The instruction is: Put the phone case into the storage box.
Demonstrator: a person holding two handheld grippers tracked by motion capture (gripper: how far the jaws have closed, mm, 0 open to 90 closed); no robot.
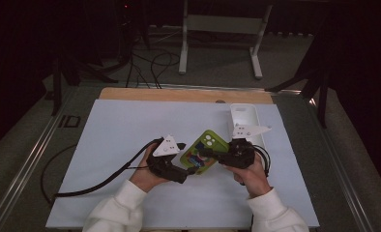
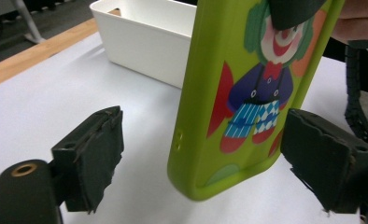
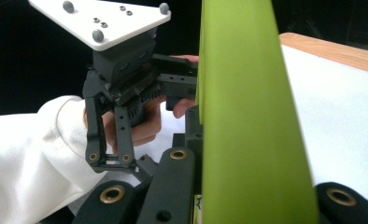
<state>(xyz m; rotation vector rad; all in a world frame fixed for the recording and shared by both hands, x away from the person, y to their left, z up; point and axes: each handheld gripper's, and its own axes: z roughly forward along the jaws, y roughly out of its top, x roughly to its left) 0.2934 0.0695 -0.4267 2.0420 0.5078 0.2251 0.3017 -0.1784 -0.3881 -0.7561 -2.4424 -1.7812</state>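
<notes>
A lime-green phone case with a clown picture on it hangs tilted above the white mat. My right gripper is shut on it, and in the right gripper view the case stands edge-on between the jaws of that gripper. One of its pads presses on the clown's face. My left gripper is open, its two jaws standing on either side of the case's lower end. A clear gap shows at the left pad, while the right pad sits close to the case's edge.
A white rectangular bin stands at the back right of the white mat, just behind the case. A wooden table edge runs along the far side. Cables trail off the mat to the left.
</notes>
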